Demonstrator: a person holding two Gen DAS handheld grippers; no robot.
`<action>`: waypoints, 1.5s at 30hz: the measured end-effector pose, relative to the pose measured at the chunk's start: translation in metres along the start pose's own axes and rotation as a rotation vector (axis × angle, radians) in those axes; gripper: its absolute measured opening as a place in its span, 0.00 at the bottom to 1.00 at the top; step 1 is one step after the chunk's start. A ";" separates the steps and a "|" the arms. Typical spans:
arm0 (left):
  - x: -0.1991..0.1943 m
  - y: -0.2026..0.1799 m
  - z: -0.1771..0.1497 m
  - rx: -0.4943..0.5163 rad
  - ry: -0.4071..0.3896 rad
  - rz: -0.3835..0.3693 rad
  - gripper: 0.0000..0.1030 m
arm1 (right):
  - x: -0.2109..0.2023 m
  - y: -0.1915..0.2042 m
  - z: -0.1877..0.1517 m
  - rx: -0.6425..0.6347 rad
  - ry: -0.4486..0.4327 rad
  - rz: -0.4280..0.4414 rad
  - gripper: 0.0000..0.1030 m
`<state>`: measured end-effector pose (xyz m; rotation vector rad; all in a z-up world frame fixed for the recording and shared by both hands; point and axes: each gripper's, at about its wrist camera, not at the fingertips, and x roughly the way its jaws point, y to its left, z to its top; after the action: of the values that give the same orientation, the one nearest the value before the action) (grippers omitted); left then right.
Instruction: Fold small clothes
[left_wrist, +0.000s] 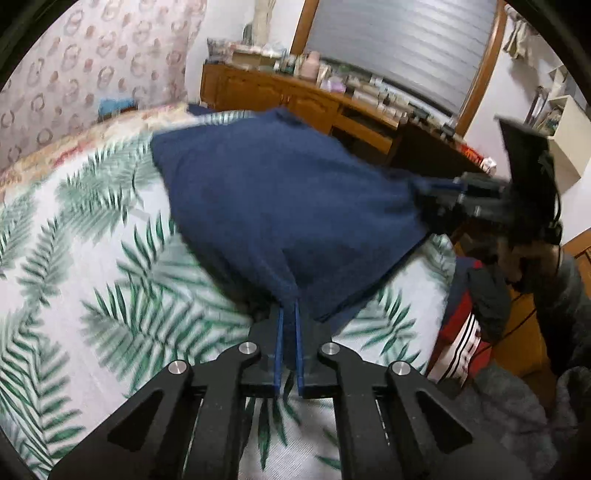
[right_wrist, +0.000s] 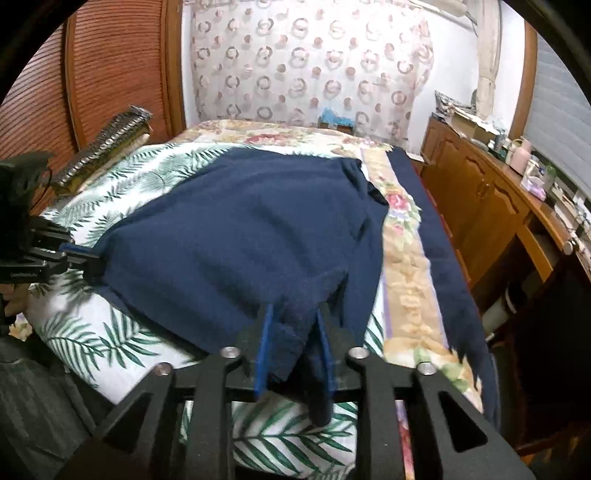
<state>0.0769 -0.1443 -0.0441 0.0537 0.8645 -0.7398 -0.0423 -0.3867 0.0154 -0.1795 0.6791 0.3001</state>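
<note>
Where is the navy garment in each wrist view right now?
Left wrist: navy garment fills the centre, reaching the near tongs.
Right wrist: navy garment lies centre-left, with a bunched corner at the bottom middle.
Shared landmark: the palm-leaf sheet beneath it.

From my left camera the whole picture is smeared. My right gripper (left_wrist: 439, 195) is only a dark blur at the edge of the cloth (left_wrist: 280, 206), so there I cannot tell how its jaws stand. The small things on the cabinet (left_wrist: 295, 99) are too blurred to name. The pile (left_wrist: 469, 314) beside the bed is partly cut by the bed's edge.

From my right camera, my left gripper (right_wrist: 79, 258) is cut by the left edge of the picture. The cloth hides its tips. The corner of cloth between my right fingers (right_wrist: 263, 347) hides the inner pads.
</note>
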 end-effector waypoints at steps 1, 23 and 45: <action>-0.005 -0.003 0.007 0.007 -0.018 -0.007 0.06 | 0.000 0.002 0.000 -0.001 -0.005 0.015 0.37; -0.020 0.005 0.106 -0.008 -0.210 0.022 0.05 | 0.041 0.015 -0.016 -0.100 0.026 0.128 0.62; -0.028 0.032 0.102 -0.047 -0.237 0.073 0.05 | 0.043 0.010 0.009 -0.108 -0.037 -0.011 0.14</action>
<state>0.1535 -0.1379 0.0354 -0.0437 0.6502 -0.6428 -0.0086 -0.3657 -0.0059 -0.2802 0.6253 0.3287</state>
